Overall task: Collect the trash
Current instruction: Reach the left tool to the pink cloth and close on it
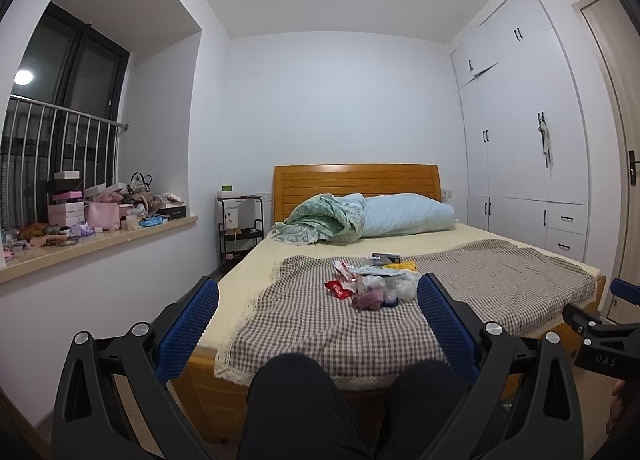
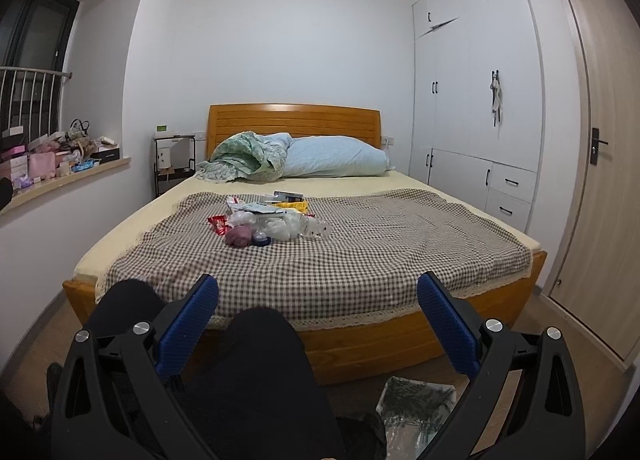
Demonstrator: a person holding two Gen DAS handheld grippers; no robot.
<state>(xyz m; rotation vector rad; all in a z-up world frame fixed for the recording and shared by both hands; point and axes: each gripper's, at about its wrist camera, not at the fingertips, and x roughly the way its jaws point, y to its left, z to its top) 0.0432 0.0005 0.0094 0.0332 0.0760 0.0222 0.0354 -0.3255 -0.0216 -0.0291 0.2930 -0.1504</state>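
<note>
A big wooden bed fills the room. Its frame is smooth orange-brown wood, and the headboard has flat slats across it. A soft pale yellow sheet covers the mattress. On top lies a checked cloth with small brown and white squares and a lacy edge.

Along the wall stands a tall white wardrobe with flat doors and little black handles. Next to it is a light wooden door.

At the head of the bed sits a puffy light blue pillow, and a crumpled green blanket touches it.

The window sill is smooth stone, crowded with square boxes and small things.

The trash pile is on the checked cloth, in the middle of the bed toward its left side. It has a shiny red wrapper, a dull purple lump, crinkly clear plastic and a yellow packet.

A person's knees in dark trousers show at the bottom.

The left gripper is spread wide with nothing in it. Its blue pads are bumpy. The right gripper is also spread wide and empty. Both are well apart from the trash.

On the floor by the right gripper lies a flat bag with a leafy print.
</note>
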